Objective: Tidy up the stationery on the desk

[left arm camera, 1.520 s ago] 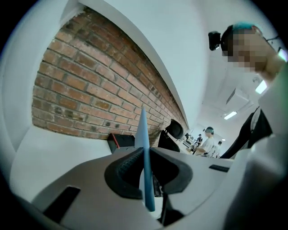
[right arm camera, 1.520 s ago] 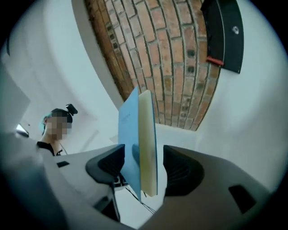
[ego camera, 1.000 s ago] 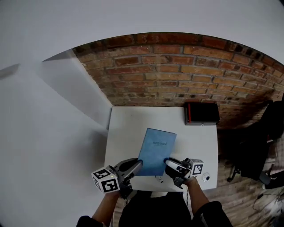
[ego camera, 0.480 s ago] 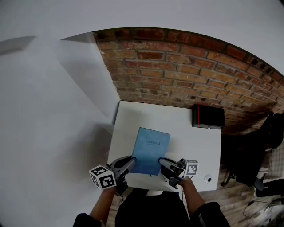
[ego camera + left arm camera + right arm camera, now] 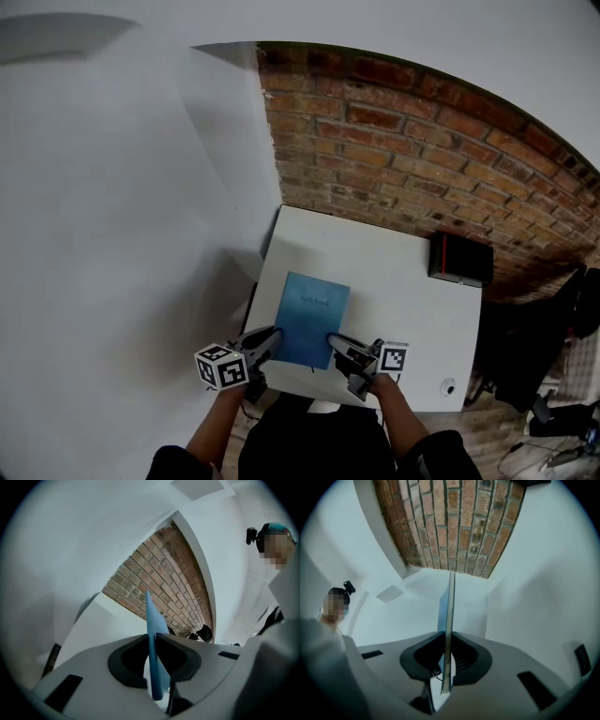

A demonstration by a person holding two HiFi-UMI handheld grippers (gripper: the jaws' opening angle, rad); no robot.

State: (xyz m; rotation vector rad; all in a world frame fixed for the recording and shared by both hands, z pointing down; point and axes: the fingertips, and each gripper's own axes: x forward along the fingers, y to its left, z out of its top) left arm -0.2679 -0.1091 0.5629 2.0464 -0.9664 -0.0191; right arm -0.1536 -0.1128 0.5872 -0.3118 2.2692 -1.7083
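A blue notebook (image 5: 312, 319) is held over the near left part of the white desk (image 5: 403, 291), with a gripper at each near corner. My left gripper (image 5: 272, 336) is shut on its left edge and my right gripper (image 5: 333, 339) on its right edge. The right jaws have just been closing, with the notebook between them. In the left gripper view the notebook (image 5: 151, 620) stands edge-on, pinched in the left gripper (image 5: 152, 641). The right gripper view shows the notebook (image 5: 449, 606) clamped the same way in the right gripper (image 5: 446, 644).
A black and red case (image 5: 460, 258) lies at the desk's far right corner. A small white round object (image 5: 448, 386) sits near the front right edge. A brick wall (image 5: 422, 141) runs behind the desk, a white wall stands at its left, and a dark chair (image 5: 534, 347) at its right.
Both grippers and the notebook have moved left and nearer over the desk. The right jaws have closed on the notebook's edge. The head view has swung to the left.
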